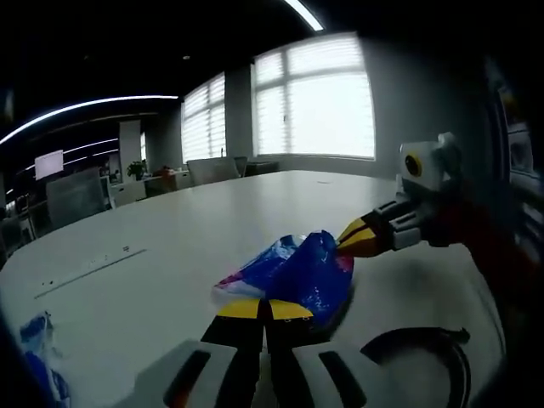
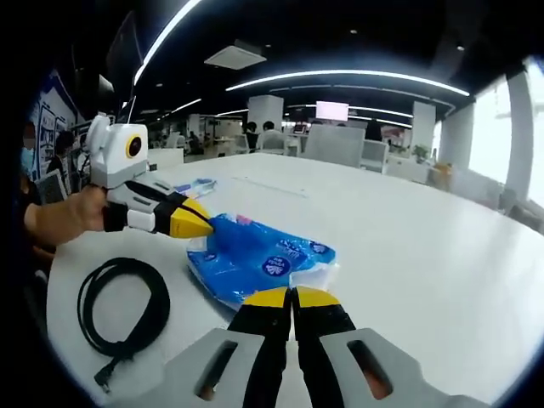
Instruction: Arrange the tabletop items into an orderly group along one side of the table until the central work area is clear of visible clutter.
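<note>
Gripping opposite edges of a blue pack (image 1: pixel 297 274), both grippers have their yellow-tipped jaws pressed together on its crinkled plastic. In the left gripper view, the left gripper (image 1: pixel 264 309) pinches the near edge of the pack, which bulges up just ahead of its tips. The right gripper (image 1: pixel 355 240) comes in from the right and bites the far upper corner. Behind and to the right of the left gripper's body, part of a black cable (image 1: pixel 425 350) curves on the white table (image 1: pixel 212 221). Far off to the lower left lies another blue wrapper (image 1: pixel 38 340), well apart from the pack.

In the right gripper view, the right gripper (image 2: pixel 291 297) is closed on the near edge of the pack (image 2: pixel 259 255), which lies flat on the table (image 2: pixel 408 238) directly ahead. The left gripper (image 2: pixel 197 223), held by a hand (image 2: pixel 64 217), clamps the pack's left corner. The coiled cable (image 2: pixel 123 306) rests to the left of the right gripper, beside the pack but not touching it. A small blue item (image 2: pixel 197 185) sits farther away, beyond the left gripper; what it is cannot be told.
</note>
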`<control>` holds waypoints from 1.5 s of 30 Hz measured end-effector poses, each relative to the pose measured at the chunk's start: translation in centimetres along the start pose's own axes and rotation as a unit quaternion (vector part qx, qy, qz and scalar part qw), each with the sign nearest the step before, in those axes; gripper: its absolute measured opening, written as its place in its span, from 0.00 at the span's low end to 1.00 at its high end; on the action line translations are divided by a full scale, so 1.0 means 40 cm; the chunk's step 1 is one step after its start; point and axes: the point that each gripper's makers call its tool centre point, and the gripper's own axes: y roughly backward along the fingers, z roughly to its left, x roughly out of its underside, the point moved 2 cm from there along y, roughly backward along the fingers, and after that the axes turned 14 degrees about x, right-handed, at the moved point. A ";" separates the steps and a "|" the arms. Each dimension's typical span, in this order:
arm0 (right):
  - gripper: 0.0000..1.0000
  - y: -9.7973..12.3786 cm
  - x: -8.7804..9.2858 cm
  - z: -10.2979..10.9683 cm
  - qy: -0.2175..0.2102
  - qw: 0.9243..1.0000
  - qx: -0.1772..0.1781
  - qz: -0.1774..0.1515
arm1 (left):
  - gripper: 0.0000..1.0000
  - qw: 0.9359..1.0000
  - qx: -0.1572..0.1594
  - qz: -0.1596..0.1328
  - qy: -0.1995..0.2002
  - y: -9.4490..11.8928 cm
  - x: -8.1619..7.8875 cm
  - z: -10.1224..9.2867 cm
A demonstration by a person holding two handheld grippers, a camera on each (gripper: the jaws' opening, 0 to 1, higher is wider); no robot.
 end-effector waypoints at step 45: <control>0.09 0.012 -0.078 -0.038 0.018 0.999 0.031 -0.015 | 0.15 0.999 -0.009 -0.023 -0.022 0.125 -0.069 -0.014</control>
